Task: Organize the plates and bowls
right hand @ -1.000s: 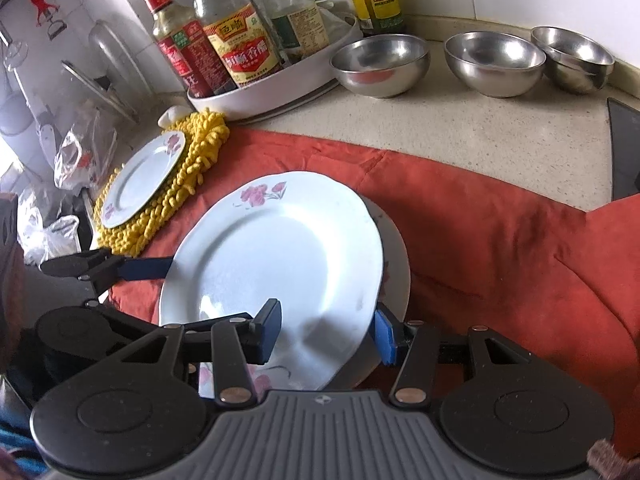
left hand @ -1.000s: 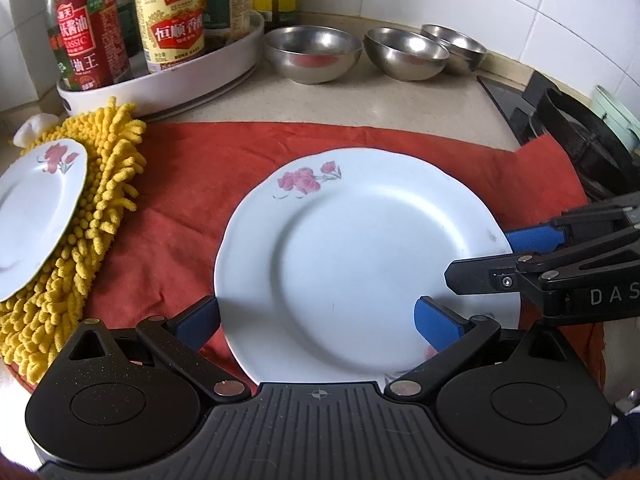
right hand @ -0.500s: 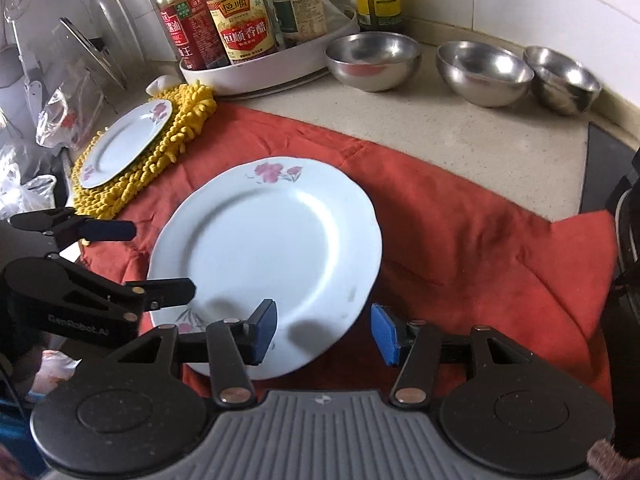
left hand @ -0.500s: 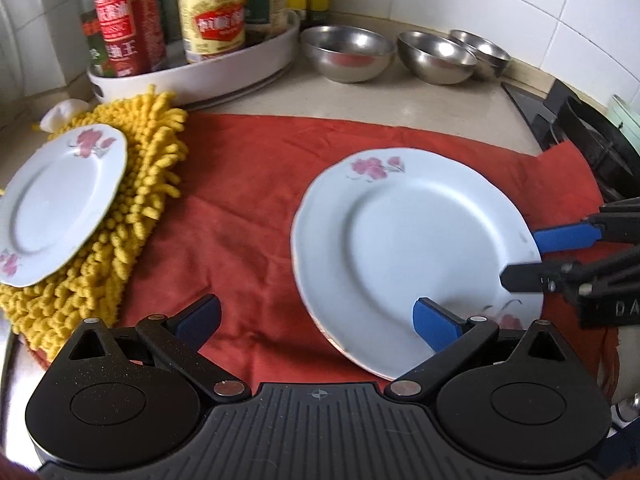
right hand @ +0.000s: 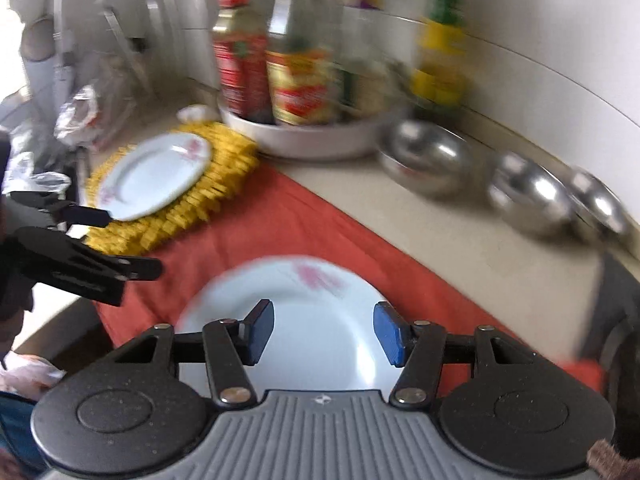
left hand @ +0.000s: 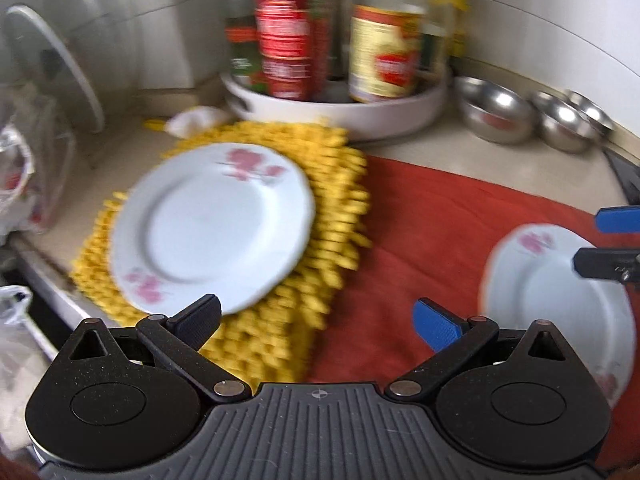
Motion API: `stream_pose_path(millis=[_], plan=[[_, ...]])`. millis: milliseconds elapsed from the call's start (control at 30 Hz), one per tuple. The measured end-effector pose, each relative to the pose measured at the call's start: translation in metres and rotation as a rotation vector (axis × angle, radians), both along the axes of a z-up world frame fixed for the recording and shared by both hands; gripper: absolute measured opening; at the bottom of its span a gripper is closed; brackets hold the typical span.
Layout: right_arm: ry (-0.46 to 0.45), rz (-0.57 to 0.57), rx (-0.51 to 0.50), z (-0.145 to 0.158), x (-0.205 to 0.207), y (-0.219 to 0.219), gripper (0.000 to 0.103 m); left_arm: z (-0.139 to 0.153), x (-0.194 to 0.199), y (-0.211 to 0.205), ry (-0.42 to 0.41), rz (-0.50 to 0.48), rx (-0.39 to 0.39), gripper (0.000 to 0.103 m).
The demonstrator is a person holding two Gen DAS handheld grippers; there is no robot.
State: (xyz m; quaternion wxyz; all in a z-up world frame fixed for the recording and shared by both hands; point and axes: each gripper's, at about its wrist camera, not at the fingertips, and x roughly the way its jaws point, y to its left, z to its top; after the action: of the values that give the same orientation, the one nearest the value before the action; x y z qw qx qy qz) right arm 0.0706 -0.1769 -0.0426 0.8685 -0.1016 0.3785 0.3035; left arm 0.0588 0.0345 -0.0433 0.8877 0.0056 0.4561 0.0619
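A small white plate with pink flowers lies on a yellow shaggy mat. My left gripper hovers open over the plate's near edge and the mat, holding nothing. A larger flowered plate lies flat on the red cloth. My right gripper is above that plate, open, its pads apart and touching nothing. Three steel bowls stand in a row on the counter at the back right. Both views are blurred.
A white round tray of sauce bottles stands behind the mat. A pot lid leans in a rack at far left, beside plastic bags. The counter edge runs just left of the mat. A dark stove borders the cloth's right.
The left gripper swung left from the large plate to the small plate on the mat. The large plate, askew between the right jaws before, now lies flat; the right gripper lifted and rolled.
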Motion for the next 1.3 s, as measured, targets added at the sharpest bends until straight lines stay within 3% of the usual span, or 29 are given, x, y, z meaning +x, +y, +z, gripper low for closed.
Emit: stream_pose_path(millis=[267,433,1300], plan=[[-0.001,0.155,0.023,0.004,0.028,0.103,0.051,0.004,0.011,0.060,-0.008,0.130,0.042,0.103],[0.023,0.184,0.018,0.003,0.044,0.143,0.052,-0.003,0.019,0.084,0.018,0.145,0.034,0.103],[0.153,0.179,0.020,-0.025,0.090,0.216,0.054,-0.023,0.048,0.135,0.061,0.105,-0.027,0.103]])
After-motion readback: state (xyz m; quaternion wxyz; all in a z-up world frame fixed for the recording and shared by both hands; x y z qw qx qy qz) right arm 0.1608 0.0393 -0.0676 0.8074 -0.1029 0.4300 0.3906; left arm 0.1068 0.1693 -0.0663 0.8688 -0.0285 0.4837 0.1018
